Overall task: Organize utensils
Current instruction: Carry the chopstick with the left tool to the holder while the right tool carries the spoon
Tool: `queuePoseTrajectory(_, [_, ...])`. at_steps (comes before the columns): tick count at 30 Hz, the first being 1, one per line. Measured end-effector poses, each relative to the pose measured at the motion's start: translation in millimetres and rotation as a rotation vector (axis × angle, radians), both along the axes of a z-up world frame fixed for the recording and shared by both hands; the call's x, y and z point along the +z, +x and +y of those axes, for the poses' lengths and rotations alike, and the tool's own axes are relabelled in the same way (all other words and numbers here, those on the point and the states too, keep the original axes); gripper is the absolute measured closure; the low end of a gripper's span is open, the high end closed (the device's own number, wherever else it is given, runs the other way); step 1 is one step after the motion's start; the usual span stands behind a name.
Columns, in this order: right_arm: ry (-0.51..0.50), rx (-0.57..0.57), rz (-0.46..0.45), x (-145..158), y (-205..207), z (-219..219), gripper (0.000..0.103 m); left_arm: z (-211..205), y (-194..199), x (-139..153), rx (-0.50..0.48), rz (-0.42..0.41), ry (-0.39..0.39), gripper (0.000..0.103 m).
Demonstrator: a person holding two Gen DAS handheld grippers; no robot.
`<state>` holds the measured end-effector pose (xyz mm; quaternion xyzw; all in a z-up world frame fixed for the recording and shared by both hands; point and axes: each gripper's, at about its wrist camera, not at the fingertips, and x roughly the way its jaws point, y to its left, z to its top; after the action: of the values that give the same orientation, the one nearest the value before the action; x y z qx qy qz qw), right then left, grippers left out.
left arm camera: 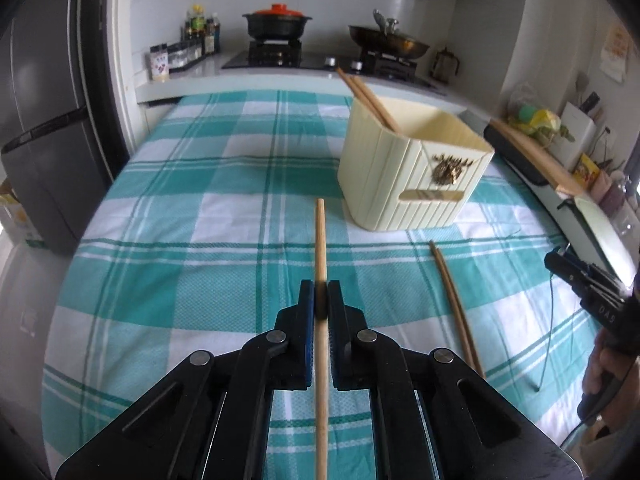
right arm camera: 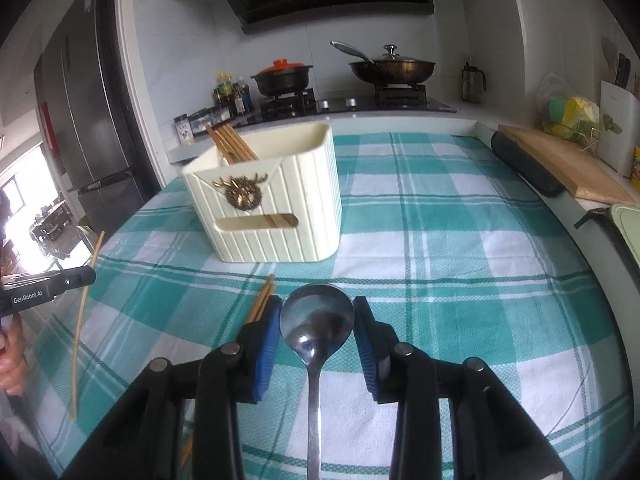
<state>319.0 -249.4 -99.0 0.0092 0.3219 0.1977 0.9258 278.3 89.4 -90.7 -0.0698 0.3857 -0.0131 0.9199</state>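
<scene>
Mid-lift over teal-checked tablecloth [left arm camera: 180,208], ribbed cream plastic utensil holder [left arm camera: 400,176] ahead, chopsticks already inside.
Right gripper [right arm camera: 317,322] jaws flanking polished steel spoon [right arm camera: 316,320] bowl; contact unclear, risks slipping. Left gripper [left arm camera: 321,300] jaws pinching one smooth round wooden chopstick [left arm camera: 320,240], could pivot. Loose chopstick pair [left arm camera: 456,304] on cloth.

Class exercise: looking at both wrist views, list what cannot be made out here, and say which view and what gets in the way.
- Holder contents: both views, its walls hide everything below the rim.
- Spoon handle end: right wrist view, cut off by the bottom edge.
- Held chopstick, near end: left wrist view, cut off by the bottom edge.
- Bottle labels: too small.
</scene>
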Motion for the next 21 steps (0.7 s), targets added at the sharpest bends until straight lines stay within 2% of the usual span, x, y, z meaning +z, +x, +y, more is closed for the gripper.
queuePoseTrajectory(4, [0.019, 0.011, -0.063, 24, -24, -2, 0.067, -4, -21, 24, -0.006, -0.063, -0.027, 0.099])
queuePoseTrajectory(9, [0.035, 0.016, -0.109, 41, -38, -2, 0.067, -9, -36, 41, -0.02, -0.101, -0.051, 0.099])
queuePoseTrajectory(21, [0.036, 0.031, -0.144, 75, -32, -1, 0.067, -14, -28, 65, -0.052, -0.131, -0.086, 0.099])
